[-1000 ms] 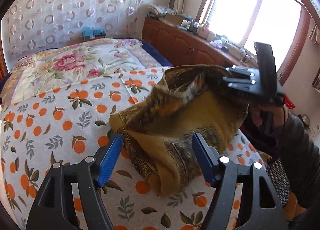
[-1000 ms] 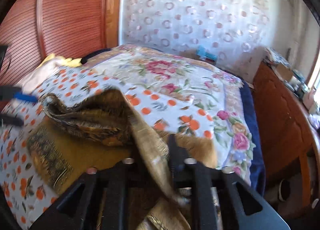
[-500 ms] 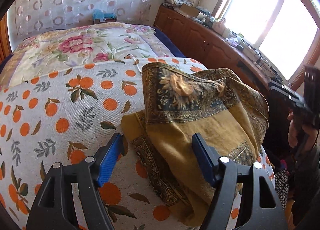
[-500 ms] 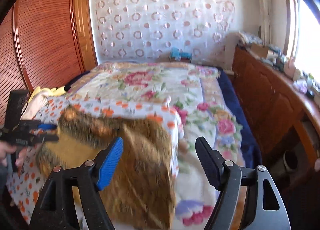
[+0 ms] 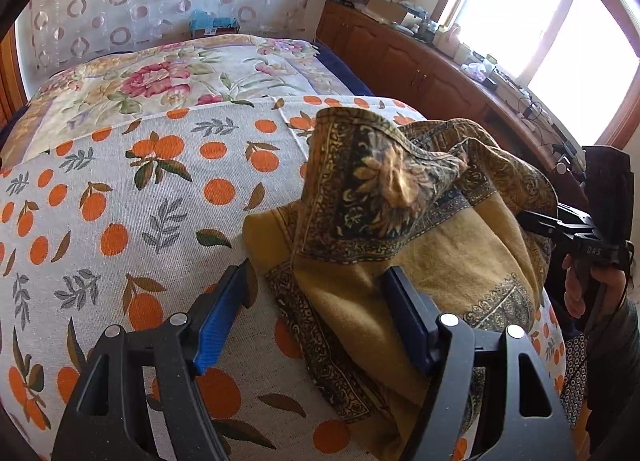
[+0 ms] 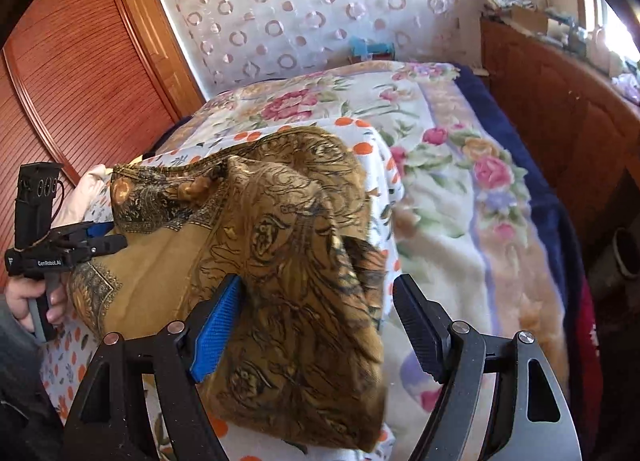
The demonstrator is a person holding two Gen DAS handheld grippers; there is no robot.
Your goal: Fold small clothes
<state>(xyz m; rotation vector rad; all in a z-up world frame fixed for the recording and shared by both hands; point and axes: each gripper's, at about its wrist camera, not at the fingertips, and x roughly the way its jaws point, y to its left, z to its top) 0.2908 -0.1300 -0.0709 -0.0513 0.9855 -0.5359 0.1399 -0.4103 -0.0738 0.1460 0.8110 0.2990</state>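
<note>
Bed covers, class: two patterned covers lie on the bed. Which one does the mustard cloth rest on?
The white orange-print cover, nearest the grippers, carries the mustard cloth. The floral rose cover lies beyond it, toward the curtain, with nothing on it.

The mustard-yellow cloth with dark ornate borders [image 6: 288, 261] hides the orange-print white sheet [image 5: 120, 201] beneath; its near hem blurs. Small clutter on the brown wooden sideboard [image 5: 420, 65] is unreadable.

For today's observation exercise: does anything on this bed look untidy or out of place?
Yes. The mustard patterned cloth lies bunched in a lumpy heap on the orange-print sheet, one bordered corner flopped over crookedly, its edge sagging off the bed's side. Both tools, left and right, stand open, holding nothing.
</note>
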